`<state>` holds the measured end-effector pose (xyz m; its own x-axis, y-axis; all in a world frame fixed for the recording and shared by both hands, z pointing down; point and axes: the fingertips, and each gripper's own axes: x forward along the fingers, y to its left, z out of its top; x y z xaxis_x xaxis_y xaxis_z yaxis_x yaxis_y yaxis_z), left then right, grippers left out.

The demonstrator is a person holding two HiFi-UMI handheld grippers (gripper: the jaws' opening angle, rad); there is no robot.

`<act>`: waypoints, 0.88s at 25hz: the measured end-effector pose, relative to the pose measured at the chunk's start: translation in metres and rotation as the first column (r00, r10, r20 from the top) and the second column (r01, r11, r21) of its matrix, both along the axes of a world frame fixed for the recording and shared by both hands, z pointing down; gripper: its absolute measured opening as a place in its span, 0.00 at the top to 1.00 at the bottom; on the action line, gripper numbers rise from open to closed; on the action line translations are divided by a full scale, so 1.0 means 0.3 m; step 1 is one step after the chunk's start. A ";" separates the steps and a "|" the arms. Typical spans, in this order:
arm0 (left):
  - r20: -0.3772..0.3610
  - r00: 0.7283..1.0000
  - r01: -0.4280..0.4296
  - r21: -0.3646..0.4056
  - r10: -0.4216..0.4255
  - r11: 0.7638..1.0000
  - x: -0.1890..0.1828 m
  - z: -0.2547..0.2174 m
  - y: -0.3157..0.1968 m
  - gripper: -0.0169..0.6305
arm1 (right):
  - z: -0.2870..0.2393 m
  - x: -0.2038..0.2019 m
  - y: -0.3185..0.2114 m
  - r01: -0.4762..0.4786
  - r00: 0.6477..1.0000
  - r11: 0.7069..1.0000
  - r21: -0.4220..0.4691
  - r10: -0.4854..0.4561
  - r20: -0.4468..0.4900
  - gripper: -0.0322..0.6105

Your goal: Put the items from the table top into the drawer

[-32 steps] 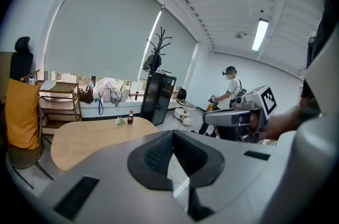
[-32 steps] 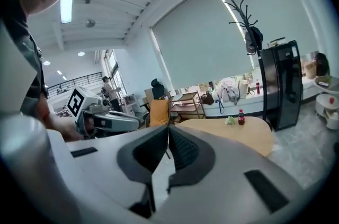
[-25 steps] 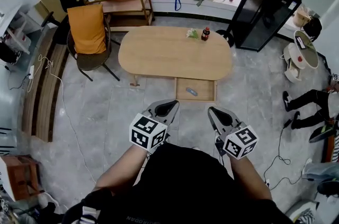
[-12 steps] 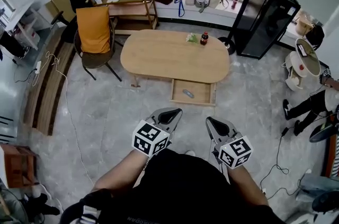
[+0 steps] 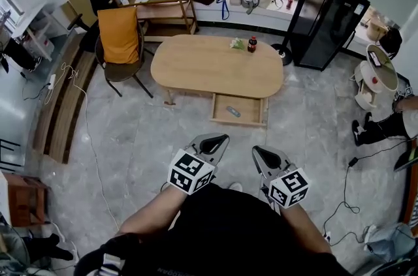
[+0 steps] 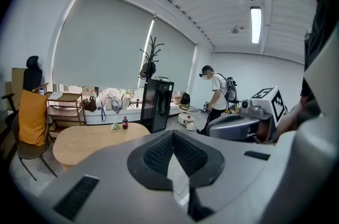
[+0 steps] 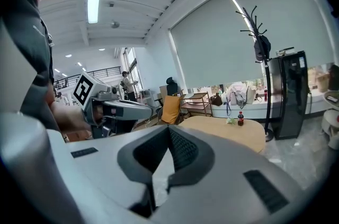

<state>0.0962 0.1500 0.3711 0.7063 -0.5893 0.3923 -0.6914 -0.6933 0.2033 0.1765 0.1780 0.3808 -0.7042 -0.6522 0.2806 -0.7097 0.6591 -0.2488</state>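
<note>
Head view places the person on the tiled floor (image 5: 130,138), well apart from the oval wooden table (image 5: 209,72), with both grippers held in front of the body and aimed toward it. The left gripper (image 5: 219,137) has its two jaws pressed together at the tips, with nothing between the pads; the left gripper view confirms this. The right gripper (image 5: 258,151) is in the same condition: its jaws meet at the tips and carry nothing, as the right gripper view also shows. The drawer (image 5: 239,121) on the near side of the table is pulled out. One small grey item (image 5: 233,112) already lies on its bottom; its type cannot be determined at this range. Two task items remain on the table top, near the far edge: a dark cola bottle with a red cap (image 5: 252,44), standing upright, and a small green item (image 5: 236,43) just beside it on the left. No other loose objects are visible on the table surface. Judged from this layout, the task is partly complete: one item is stowed, two are outstanding, and neither gripper is within reach of them. The remaining work appears to be an approach to the table, followed by a pick and a transfer to the drawer for each of the two items. Whether the drawer must then be pushed in is not specified by the task.
</note>
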 end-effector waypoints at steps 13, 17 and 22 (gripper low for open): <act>0.000 1.000 0.018 0.003 -0.018 1.000 -0.018 -0.017 0.025 0.97 | -0.024 -0.023 0.017 0.015 1.000 1.000 0.021 -0.015 0.006 0.95; 0.004 1.000 0.020 0.004 -0.020 1.000 -0.022 -0.022 0.015 0.97 | -0.027 -0.021 0.010 0.014 1.000 1.000 0.021 -0.014 0.008 0.95; 0.004 1.000 0.023 0.006 -0.023 1.000 -0.029 -0.031 0.002 0.97 | -0.030 -0.024 -0.001 0.012 1.000 1.000 0.018 -0.012 0.011 0.95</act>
